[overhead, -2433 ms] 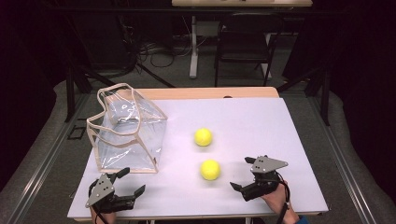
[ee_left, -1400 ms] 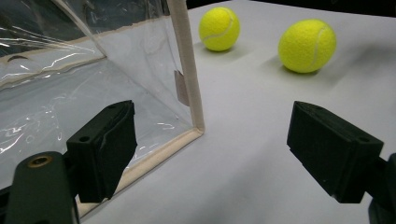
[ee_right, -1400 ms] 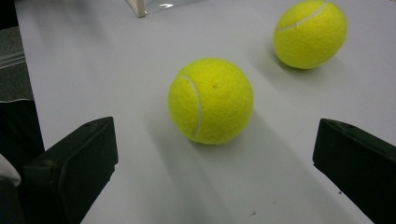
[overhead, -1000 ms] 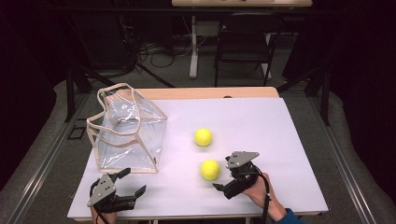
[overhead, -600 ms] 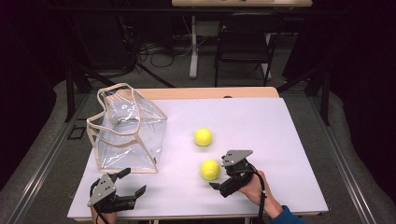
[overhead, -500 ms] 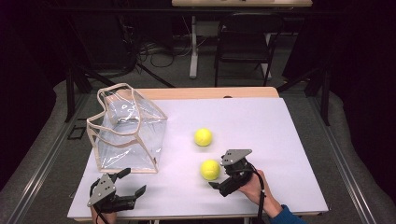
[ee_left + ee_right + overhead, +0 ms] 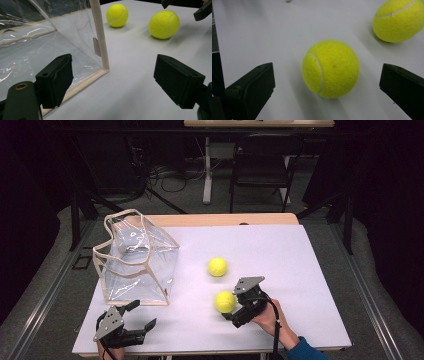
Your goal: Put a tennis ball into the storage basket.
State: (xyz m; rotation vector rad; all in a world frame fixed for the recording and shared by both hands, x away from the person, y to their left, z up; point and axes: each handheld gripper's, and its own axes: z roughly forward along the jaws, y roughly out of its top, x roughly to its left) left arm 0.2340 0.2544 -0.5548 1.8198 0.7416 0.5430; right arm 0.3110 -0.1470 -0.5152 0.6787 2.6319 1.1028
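The near ball (image 7: 225,301) is a bright yellow-green tennis ball, fuzzy, with one pale curved seam across its face (image 7: 330,68). It sits on the white desk (image 7: 300,270), well apart from the clear bag (image 7: 137,260) and near the far ball (image 7: 218,267), which lies just behind it. The right tongs (image 7: 234,306) stand wide apart on either side of the near ball, not touching it. The left tongs (image 7: 142,316) hang apart just in front of the bag's near corner.
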